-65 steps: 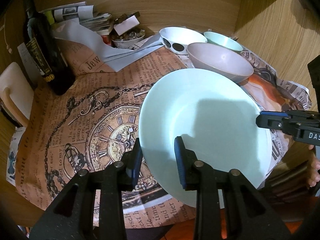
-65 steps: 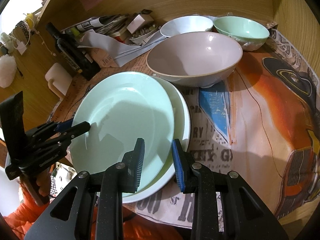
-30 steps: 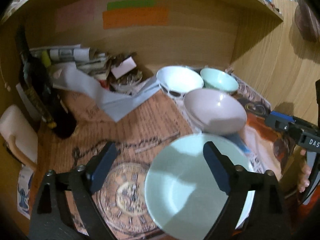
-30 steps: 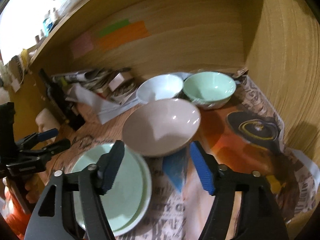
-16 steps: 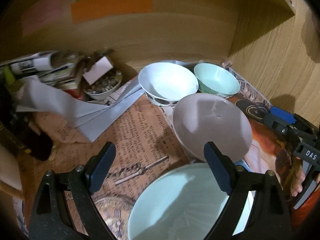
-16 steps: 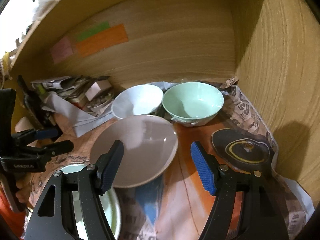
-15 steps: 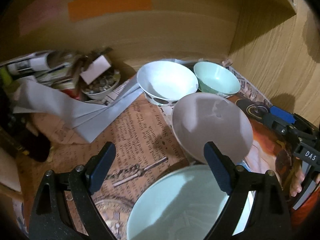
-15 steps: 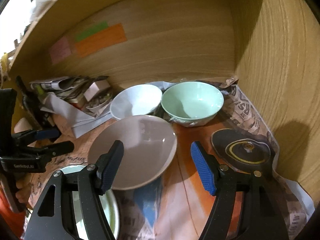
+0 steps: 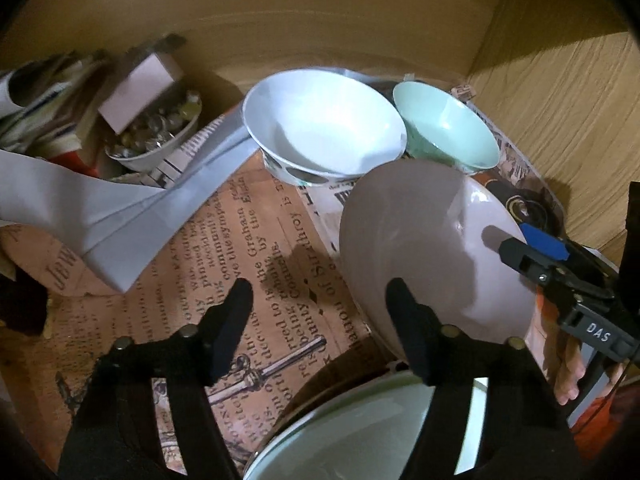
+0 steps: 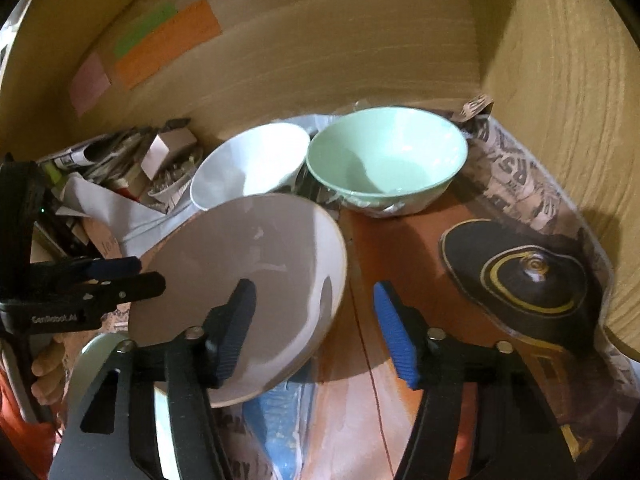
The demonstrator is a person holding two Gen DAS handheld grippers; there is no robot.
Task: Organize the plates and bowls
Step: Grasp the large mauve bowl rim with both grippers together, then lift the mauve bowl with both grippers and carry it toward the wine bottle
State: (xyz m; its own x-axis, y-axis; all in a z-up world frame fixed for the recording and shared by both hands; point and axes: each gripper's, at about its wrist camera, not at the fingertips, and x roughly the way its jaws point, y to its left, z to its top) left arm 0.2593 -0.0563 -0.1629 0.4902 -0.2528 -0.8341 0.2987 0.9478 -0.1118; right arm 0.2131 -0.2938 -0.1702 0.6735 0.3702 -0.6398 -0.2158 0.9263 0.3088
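Observation:
A mauve bowl [image 9: 432, 248] stands on the newspaper-covered table behind a stack of mint plates [image 9: 360, 432]. My left gripper [image 9: 320, 312] straddles the bowl's left rim, right finger inside, left finger outside. Its jaws are closing and the pads are clear of the rim. My right gripper [image 10: 316, 320] straddles the right rim of the mauve bowl [image 10: 256, 272], left finger inside. It is closing too, pads apart from the bowl. Behind stand a white bowl [image 9: 324, 136] and a mint green bowl [image 9: 444, 132]. Each gripper shows in the other's view: the right gripper [image 9: 520, 246], the left gripper [image 10: 148, 275].
Wooden walls close the back and right of the nook. At back left lie papers, a folded grey sheet [image 9: 120, 216] and a small dish of trinkets [image 9: 156, 140]. Coloured notes [image 10: 168, 44] are stuck on the back wall. Printed newspaper [image 9: 240, 240] covers the table.
Both grippers let go of the mint plate, opened wide, then moved forward and down to the mauve bowl. Their jaws have narrowed around its left and right rims.

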